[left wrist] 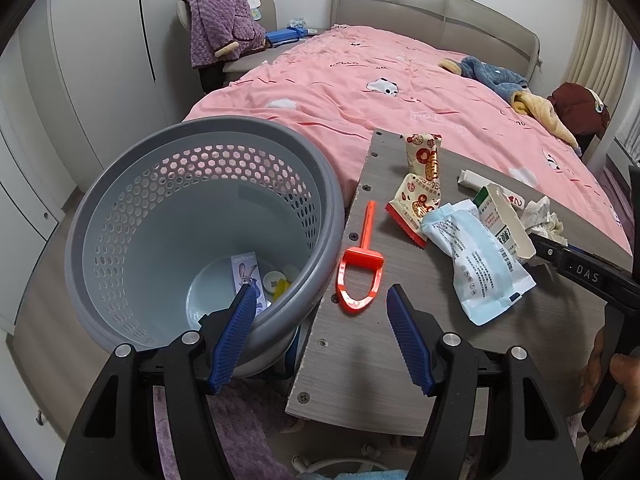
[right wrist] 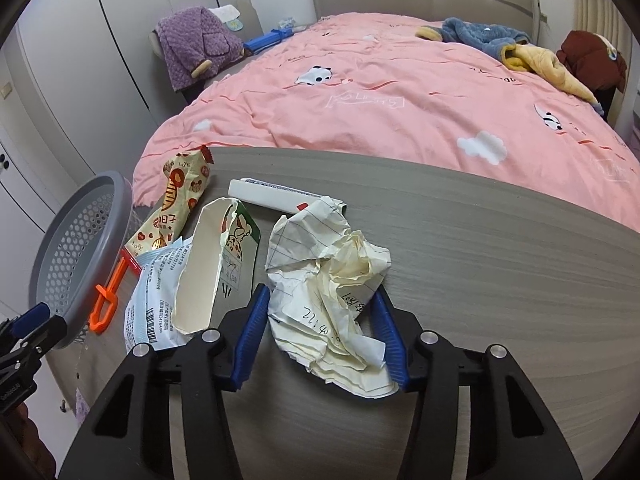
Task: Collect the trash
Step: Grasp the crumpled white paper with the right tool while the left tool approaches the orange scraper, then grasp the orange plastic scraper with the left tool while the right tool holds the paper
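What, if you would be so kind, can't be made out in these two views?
- Waste basket contents, left wrist view: the wall and the left hand-held gripper hide most; only a card and small bits show.
- Crumpled paper, right wrist view: whether the right hand-held gripper pads already press it is unclear.
- White tube, right wrist view: the paper covers its near end.
- Person: only a hand, cut off by the edge.

left gripper (left wrist: 322, 306): black angular frame | ribbed blue pads | round silver screws at the pivots || right gripper (right wrist: 318, 312): same black frame, blue ridged pads, silver screws | white letters "DAS" on its black body in the left wrist view
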Demonstrator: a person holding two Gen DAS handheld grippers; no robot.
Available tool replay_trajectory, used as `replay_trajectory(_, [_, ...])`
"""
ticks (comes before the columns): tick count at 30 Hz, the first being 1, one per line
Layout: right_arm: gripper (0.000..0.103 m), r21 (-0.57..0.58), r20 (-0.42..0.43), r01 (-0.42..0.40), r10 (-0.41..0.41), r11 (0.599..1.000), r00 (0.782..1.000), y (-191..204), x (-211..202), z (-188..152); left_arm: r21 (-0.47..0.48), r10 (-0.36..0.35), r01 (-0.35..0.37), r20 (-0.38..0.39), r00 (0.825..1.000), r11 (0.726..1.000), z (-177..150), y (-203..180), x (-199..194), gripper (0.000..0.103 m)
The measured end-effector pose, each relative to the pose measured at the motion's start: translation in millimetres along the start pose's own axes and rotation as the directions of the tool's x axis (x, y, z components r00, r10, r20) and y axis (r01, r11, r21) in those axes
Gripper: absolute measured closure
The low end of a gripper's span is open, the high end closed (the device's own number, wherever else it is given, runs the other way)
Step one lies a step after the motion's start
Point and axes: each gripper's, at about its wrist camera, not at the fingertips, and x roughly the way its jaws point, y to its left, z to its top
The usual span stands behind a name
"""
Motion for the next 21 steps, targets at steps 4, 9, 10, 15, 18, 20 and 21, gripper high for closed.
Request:
replay_trajectory(4, [0.053,0.036,0.025,-0.007,0.006,0.999,1.0,-8,-14,-6,0.004,-0.019,0.019,0.0,1.0,1.0,-3,-6,0,0.038])
replay_trajectory(9, [0.053,0.065,0.063,-0.028,0.024,0.998,0.998,-19,-40,-24,0.015,-0.065,0.065,0.008,0.998,0.998,-8,-15,0,0.038])
replay_trajectory(10, [0.053,0.068,0.066,-0.032,0.027,0.997,0.997,-20,-43,-26,0.019,-0.076,0.076,0.008,0.997,0.997,-8,-17,1,0.038])
replay_trajectory(15, [0.053,0.084,0.087,-0.057,0.05,0.995,0.995,-28,-60,-40,0.044,-0.122,0.121,0.021,0.992,0.992,-9,-28,3,0.038])
replay_trajectory(18, [0.053,0.094,0.099,-0.072,0.062,0.993,0.993,-32,-64,-45,0.062,-0.157,0.155,0.023,0.987,0.986,-6,-36,9,0.038])
replay_trajectory(20, [0.053,0.102,0.103,-0.081,0.07,0.992,0.992,-33,-65,-47,0.072,-0.176,0.175,0.018,0.984,0.982,-4,-38,13,0.038])
replay_trajectory(21, [0.053,0.105,0.108,-0.086,0.075,0.991,0.991,-34,-66,-48,0.077,-0.19,0.189,0.012,0.982,0.979,-3,-40,16,0.038])
